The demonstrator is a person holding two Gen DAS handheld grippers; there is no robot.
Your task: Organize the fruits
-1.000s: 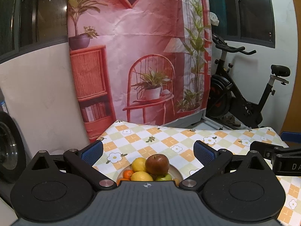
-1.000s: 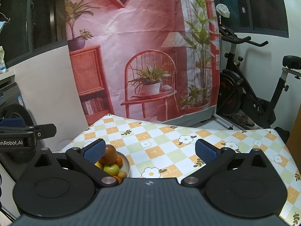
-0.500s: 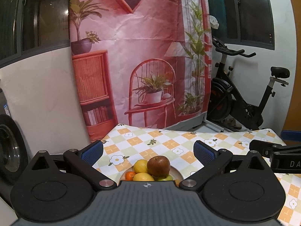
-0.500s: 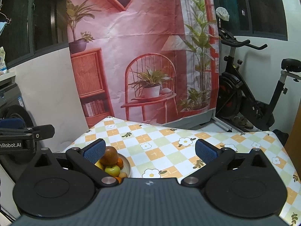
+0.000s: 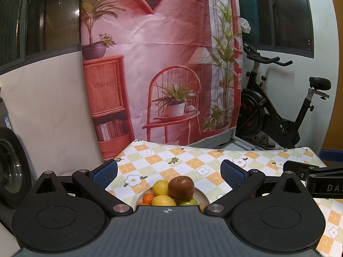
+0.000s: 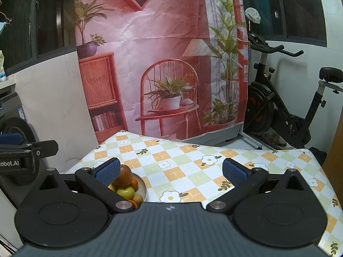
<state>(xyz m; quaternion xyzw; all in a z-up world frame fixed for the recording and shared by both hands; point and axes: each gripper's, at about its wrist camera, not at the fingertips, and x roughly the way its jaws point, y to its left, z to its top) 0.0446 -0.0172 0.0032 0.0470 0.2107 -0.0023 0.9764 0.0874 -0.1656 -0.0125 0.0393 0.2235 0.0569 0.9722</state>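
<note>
the fruit bowl (image 5: 203, 196) sat at the near left part of the table (image 5: 193, 162), piled full. a brown-red apple (image 5: 181, 187) was on top of the heap, two yellow lemons (image 5: 160, 187) touched it on its left and front, a small orange (image 5: 148, 198) lay at the left rim, and a green apple (image 5: 188, 202) was under the brown one. in the right wrist view we saw the same bowl (image 6: 143, 189) low and left, with the green apple (image 6: 125, 192) in front, an orange (image 6: 134, 183) beside it and a small tan fruit (image 6: 137, 198) at the near rim.

we held our left gripper (image 5: 169, 174) just above and behind the bowl, fingers (image 5: 105, 174) spread wide with nothing between them; the fruit showed in the gap. our right gripper (image 6: 171, 172) was further right over bare tablecloth, fingers (image 6: 234, 174) also wide apart and empty; its left finger overlapped the brown apple in view, but we couldn't tell if it touched.

the table carried a checked cloth with flowers. behind it hung a pink printed backdrop (image 5: 160, 64), and an exercise bike (image 5: 278, 111) stood to the right.
</note>
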